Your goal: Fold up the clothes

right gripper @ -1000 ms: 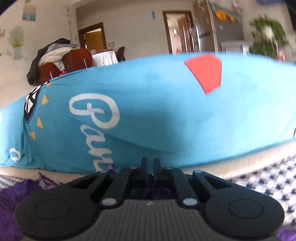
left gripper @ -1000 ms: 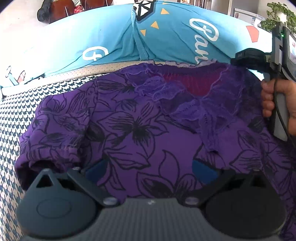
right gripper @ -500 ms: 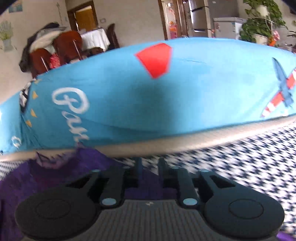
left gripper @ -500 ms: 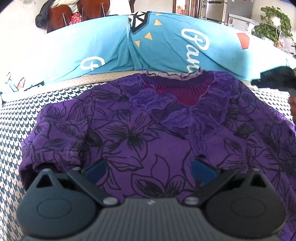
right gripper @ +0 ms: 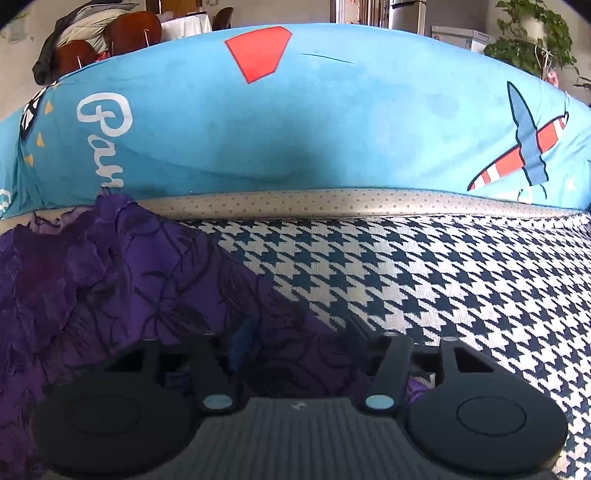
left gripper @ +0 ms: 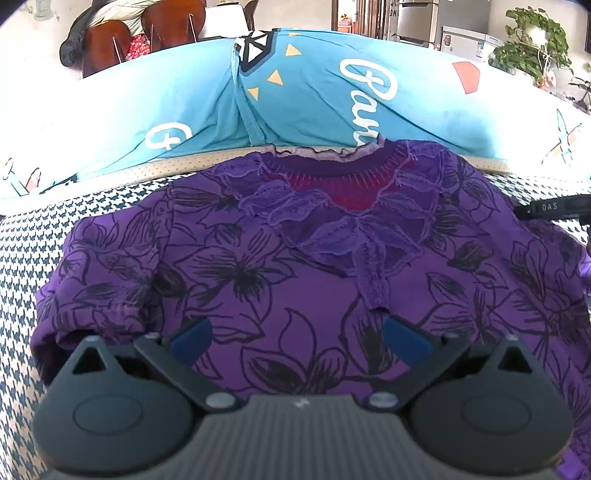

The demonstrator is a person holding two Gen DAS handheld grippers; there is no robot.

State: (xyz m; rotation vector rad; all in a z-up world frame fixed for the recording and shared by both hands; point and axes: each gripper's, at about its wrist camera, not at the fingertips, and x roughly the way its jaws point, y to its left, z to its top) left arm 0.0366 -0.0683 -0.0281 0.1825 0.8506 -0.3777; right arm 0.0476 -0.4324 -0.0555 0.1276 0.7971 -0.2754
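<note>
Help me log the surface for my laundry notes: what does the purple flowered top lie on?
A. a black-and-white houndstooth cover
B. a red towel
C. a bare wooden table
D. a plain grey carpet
A: the purple flowered top lies spread on the black-and-white houndstooth cover, with the blue printed cushion behind it.

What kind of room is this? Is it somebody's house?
Most likely a home living room. A purple flowered top lies on a houndstooth seat by a big blue cushion; behind it are wooden chairs, a fridge and a leafy houseplant.
</note>
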